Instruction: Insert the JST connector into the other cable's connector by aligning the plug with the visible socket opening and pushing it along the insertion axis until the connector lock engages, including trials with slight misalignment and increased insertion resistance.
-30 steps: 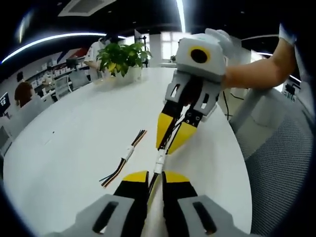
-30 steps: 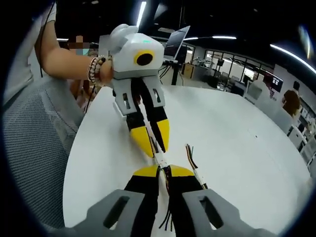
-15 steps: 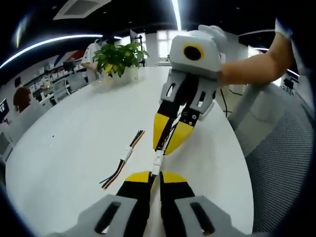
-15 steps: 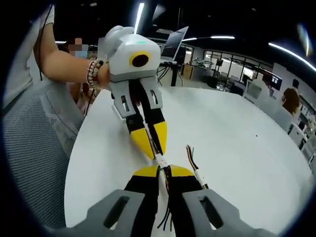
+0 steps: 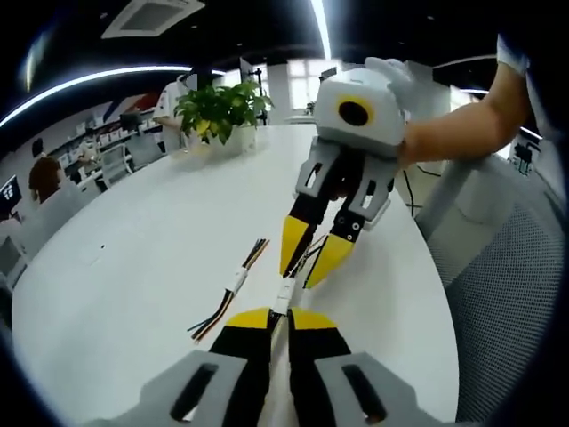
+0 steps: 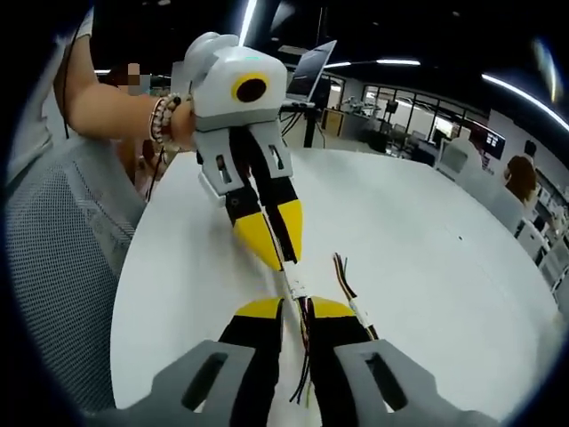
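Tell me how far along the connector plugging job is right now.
Done: the left gripper and right gripper each pinch a cable end. In hand: the white connectors sit together between them. I cannot tell whether the lock has engaged. A spare cable lies on the table.

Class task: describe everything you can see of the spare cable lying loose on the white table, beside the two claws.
The spare cable is a thin bundle of dark, orange and yellowish wires with a small white connector block at its middle. Its loose wire ends fan out at both ends. It lies flat on the white table, apart from both claws, touched by nothing. The right gripper view shows it beside that view's own claw.
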